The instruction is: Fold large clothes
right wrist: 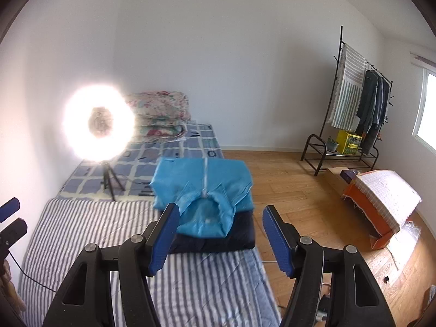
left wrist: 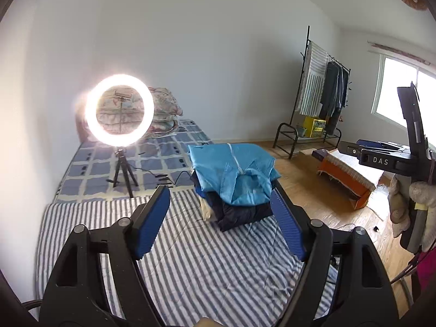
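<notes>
Both tongs stood wide and empty, the left tongs (left wrist: 219, 222) and right tongs (right wrist: 220, 238) hanging clear above the striped mattress (right wrist: 90, 229), folded light-blue jacket (right wrist: 203, 188) topping the clothes stack (left wrist: 239, 209) at its far edge, so best leave that pile square

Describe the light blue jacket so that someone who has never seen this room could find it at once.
Look at the bed along the left wall, with a striped sheet in front and a checked one behind. At its right edge sits a stack of folded clothes, to the right of the ring light. The light blue jacket lies on top, the only bright piece, with a pale zip, above a dark navy garment.
</notes>
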Action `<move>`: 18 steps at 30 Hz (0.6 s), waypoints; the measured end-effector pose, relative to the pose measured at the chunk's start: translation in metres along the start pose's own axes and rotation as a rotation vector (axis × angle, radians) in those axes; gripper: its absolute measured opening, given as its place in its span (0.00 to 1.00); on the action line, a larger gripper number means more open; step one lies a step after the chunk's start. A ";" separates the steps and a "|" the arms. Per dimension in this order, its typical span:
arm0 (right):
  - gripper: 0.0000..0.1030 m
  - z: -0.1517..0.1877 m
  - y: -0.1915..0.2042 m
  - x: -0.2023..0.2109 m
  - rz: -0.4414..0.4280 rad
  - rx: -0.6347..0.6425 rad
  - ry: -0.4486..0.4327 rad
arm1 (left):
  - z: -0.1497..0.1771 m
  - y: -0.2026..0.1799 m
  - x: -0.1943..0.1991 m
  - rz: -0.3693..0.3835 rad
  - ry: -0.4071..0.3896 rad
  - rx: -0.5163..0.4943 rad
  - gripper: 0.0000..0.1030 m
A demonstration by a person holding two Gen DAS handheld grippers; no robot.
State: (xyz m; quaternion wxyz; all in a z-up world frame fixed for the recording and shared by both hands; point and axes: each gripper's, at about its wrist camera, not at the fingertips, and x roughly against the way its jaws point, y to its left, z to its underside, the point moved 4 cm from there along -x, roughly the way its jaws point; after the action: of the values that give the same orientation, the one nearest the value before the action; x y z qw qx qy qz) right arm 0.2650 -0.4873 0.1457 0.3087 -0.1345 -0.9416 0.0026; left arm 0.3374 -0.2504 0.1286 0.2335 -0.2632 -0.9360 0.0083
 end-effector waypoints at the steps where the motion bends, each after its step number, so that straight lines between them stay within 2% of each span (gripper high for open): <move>1: 0.64 0.007 0.004 0.006 -0.006 0.003 -0.002 | 0.006 -0.001 0.007 -0.004 0.001 -0.006 0.76; 5: 0.68 0.039 0.012 0.027 -0.033 -0.021 -0.004 | 0.036 0.000 0.036 -0.033 -0.016 -0.019 0.77; 7: 0.70 0.057 0.015 0.034 -0.045 -0.036 -0.014 | 0.055 -0.001 0.046 -0.032 -0.017 -0.019 0.82; 13: 0.73 0.113 0.026 0.041 -0.048 -0.052 -0.013 | 0.105 0.001 0.053 -0.029 0.017 -0.018 0.83; 18: 0.78 0.151 0.035 0.038 -0.051 -0.057 -0.005 | 0.132 0.004 0.046 -0.043 0.048 -0.018 0.83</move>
State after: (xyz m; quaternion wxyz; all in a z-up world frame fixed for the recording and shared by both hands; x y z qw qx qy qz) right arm 0.1563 -0.4322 0.0428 0.3022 -0.1189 -0.9453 -0.0317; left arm 0.2465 -0.2103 0.0304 0.2535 -0.2451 -0.9357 -0.0112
